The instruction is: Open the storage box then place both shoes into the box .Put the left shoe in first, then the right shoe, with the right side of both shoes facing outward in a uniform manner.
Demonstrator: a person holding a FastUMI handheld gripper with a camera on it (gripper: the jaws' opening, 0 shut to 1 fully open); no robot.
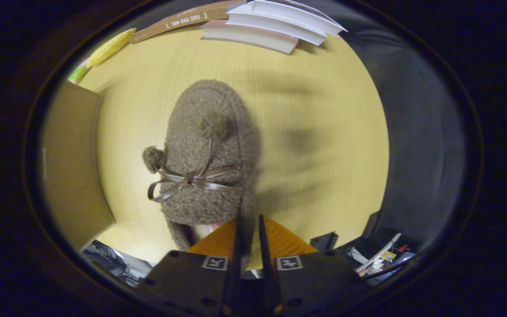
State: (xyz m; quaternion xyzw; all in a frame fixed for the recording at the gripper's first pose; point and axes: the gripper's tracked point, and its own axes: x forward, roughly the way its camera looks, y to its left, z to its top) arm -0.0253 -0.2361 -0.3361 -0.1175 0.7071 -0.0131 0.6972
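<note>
A fuzzy brown slipper shoe [209,154] with two pompoms and a brown ribbon bow hangs just ahead of my fingers, above the yellow table [315,132], toe pointing away. My gripper [249,226] is shut on the shoe's right side wall near the heel opening, both fingers pressing a thin edge of the fabric. The cardboard storage box [71,167] stands to the left of the shoe; I see a brown wall or flap of it, and its inside is hidden.
A stack of books [271,26] and a brown cardboard strip [178,20] lie at the table's far edge. A yellow corn-like object [106,46] lies at the far left corner. Dark cloth drops off beyond the table's right edge, with clutter on the floor.
</note>
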